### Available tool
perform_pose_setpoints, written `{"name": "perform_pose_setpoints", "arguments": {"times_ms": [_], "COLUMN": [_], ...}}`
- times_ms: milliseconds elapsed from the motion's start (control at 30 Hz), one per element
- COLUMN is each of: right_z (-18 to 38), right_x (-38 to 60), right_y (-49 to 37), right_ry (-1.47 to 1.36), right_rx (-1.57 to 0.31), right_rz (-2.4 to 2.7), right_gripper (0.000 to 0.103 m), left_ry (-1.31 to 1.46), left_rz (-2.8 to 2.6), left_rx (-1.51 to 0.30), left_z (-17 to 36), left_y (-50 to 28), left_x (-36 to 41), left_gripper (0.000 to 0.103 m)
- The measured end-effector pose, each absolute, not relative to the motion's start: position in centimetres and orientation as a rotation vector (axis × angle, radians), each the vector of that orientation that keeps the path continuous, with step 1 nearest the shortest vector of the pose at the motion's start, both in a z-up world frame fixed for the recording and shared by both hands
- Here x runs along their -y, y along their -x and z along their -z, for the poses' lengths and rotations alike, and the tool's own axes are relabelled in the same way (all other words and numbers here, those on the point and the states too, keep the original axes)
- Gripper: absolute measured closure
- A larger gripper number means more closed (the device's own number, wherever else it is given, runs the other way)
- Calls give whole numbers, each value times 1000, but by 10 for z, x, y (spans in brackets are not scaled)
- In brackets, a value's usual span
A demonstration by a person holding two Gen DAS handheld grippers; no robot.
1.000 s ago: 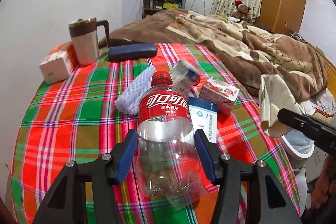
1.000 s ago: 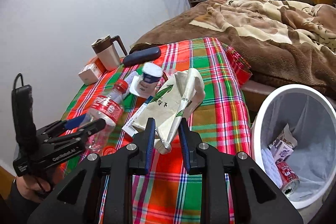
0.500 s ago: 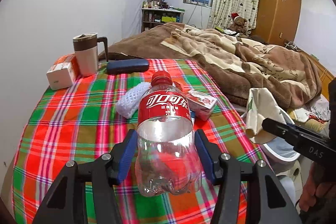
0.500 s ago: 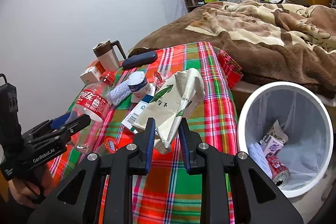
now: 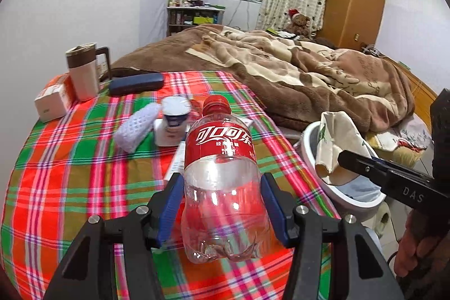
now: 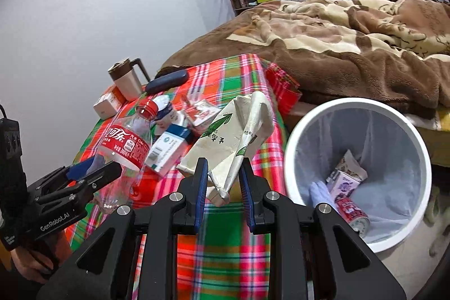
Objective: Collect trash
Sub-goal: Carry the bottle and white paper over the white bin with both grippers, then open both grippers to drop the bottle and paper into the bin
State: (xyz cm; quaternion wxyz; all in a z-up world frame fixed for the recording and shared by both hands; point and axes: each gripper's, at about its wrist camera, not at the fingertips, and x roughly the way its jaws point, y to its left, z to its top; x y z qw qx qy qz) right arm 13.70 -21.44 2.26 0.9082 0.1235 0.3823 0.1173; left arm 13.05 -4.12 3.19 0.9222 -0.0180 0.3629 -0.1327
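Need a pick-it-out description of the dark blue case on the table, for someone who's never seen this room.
Start at the plaid tablecloth beside the bed. At its far edge, next to the lidded mug, lies the dark blue case, flat and long. It is the only dark, plain, unprinted item there; everything nearby is white, red or labelled.

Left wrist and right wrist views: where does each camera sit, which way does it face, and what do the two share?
Left wrist: on the left gripper, looking along its fingers across the table toward the bed; the fingers clamp the bottle; the person's right hand shows.
Right wrist: on the right gripper, facing the table's edge and the bin; the fingers clamp the carton; the left hand shows.
Shared: bottle, carton, bin, mug, bed, each other's gripper.
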Motion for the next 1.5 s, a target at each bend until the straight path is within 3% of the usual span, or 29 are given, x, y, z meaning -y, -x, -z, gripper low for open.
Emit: {"name": "perform_pose_setpoints", "arguments": {"times_ms": [967, 1500], "right_z": [8, 25], "right_x": [307, 330], "right_y": [-121, -117], "right_ry": [-343, -349], "right_rx": [-842, -897], "right_rz": [9, 89], "right_gripper": [80, 79], "left_ry": [-32, -21], "left_rz": [617, 696], "left_rx": [-800, -867], "left_z": [-8, 19], "left_y": [-157, -183], "left_x": [176, 213], "left_gripper": [46, 45]}}
